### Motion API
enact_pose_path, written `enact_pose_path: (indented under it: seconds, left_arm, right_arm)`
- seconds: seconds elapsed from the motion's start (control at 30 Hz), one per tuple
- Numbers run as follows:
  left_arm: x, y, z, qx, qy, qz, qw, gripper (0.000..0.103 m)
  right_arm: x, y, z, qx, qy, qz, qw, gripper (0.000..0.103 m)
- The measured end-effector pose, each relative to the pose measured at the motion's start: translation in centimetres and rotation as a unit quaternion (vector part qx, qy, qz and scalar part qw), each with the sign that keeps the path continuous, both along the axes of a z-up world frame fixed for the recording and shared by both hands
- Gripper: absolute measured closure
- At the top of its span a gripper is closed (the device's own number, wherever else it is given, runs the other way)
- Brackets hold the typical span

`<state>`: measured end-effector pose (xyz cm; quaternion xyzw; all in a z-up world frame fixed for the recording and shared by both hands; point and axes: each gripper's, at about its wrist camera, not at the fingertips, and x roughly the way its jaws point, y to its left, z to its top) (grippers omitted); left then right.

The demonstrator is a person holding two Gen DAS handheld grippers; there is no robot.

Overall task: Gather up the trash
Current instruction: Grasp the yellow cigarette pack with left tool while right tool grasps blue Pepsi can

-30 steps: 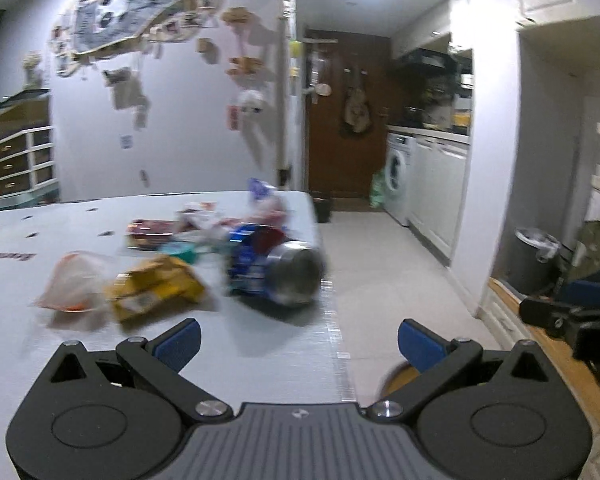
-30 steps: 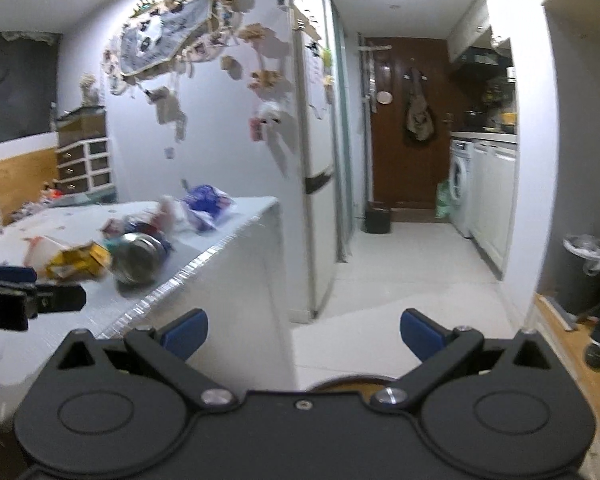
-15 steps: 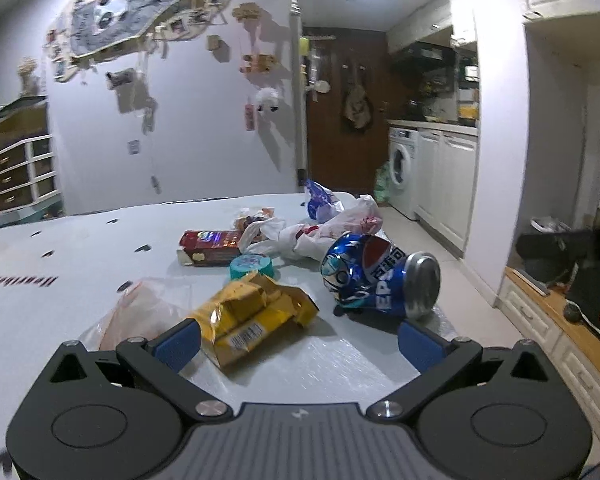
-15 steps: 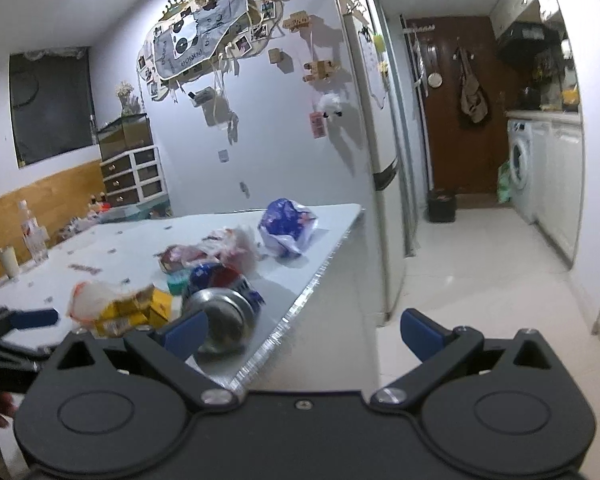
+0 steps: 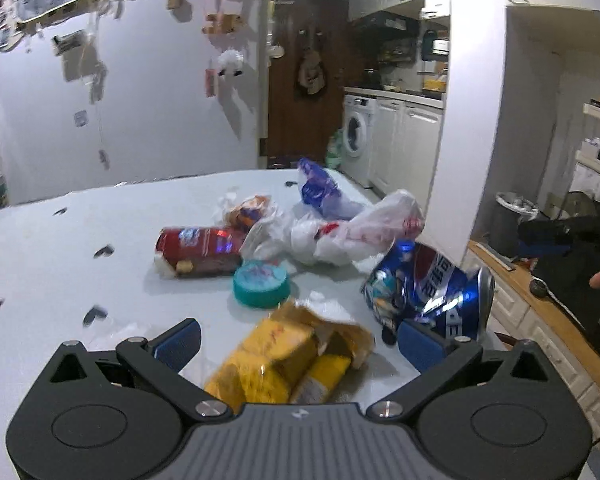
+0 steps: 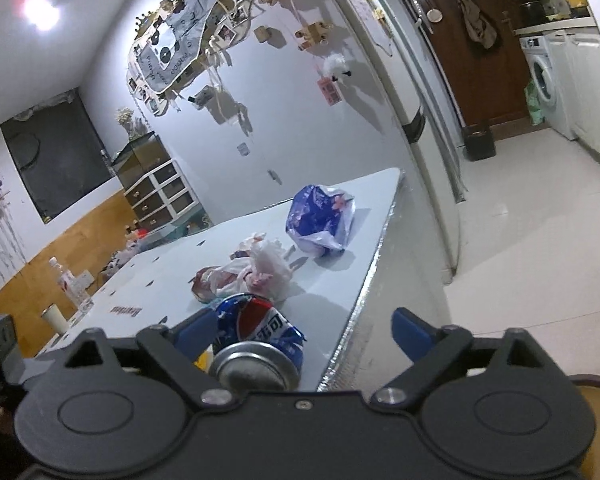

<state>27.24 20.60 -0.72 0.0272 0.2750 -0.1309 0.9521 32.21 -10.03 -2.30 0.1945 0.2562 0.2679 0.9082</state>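
Left wrist view: my left gripper [image 5: 296, 338] hangs spread wide over the yellow wrapper [image 5: 288, 356] on the table [image 5: 60, 248], the crushed can [image 6: 256, 344] beside it. My right gripper [image 6: 300, 330] is open too. The wrapper looks light and crinkly; I'd pinch its bunched middle.

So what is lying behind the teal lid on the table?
Behind the teal lid lie a red snack packet and a crumpled white plastic bag. Whatever the bag covers cannot be seen.
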Motion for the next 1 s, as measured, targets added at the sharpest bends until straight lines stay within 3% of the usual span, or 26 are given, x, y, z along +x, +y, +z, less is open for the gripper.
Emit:
enact_pose_path:
  seconds: [0.17,0.27,0.5,0.67,0.77,0.93,1.0]
  left_arm:
    - [2.0,-0.2,-0.1,-0.028,0.019,-0.058,0.9978,0.000]
    - [2.9,-0.5,-0.6,-0.012,0.040,-0.059,0.9974,0.000]
    - [2.3,-0.3,-1.0,0.005,0.048,-0.066,0.9966,0.001]
    - [1.7,-1.1,-1.6,0.054,0.065,-0.065,0.9943,0.004]
    - [1.5,-1.4,-1.7,0.076,0.071,-0.052,0.9932,0.010]
    - [2.0,-1.0,-1.7,0.079,0.076,-0.024,0.9936,0.027]
    - [2.0,-1.2,-1.8,0.087,0.077,-0.020,0.9930,0.029]
  right_arm:
    - [1.0,0.7,-0.2,0.000,0.006,0.017,1.000,0.033]
    - [1.7,1.0,-0.5,0.002,0.017,0.023,1.000,0.040]
    - [2.9,1.3,-1.2,0.001,0.034,0.027,0.999,0.045]
    - [4.2,1.5,-1.7,0.016,0.052,0.036,0.998,0.046]
    - [4.6,1.8,-2.0,0.020,0.060,0.045,0.997,0.046]
    - [4.8,2.4,-2.2,0.012,0.063,0.062,0.996,0.046]
    - [4.9,2.7,-2.3,0.007,0.066,0.068,0.995,0.046]
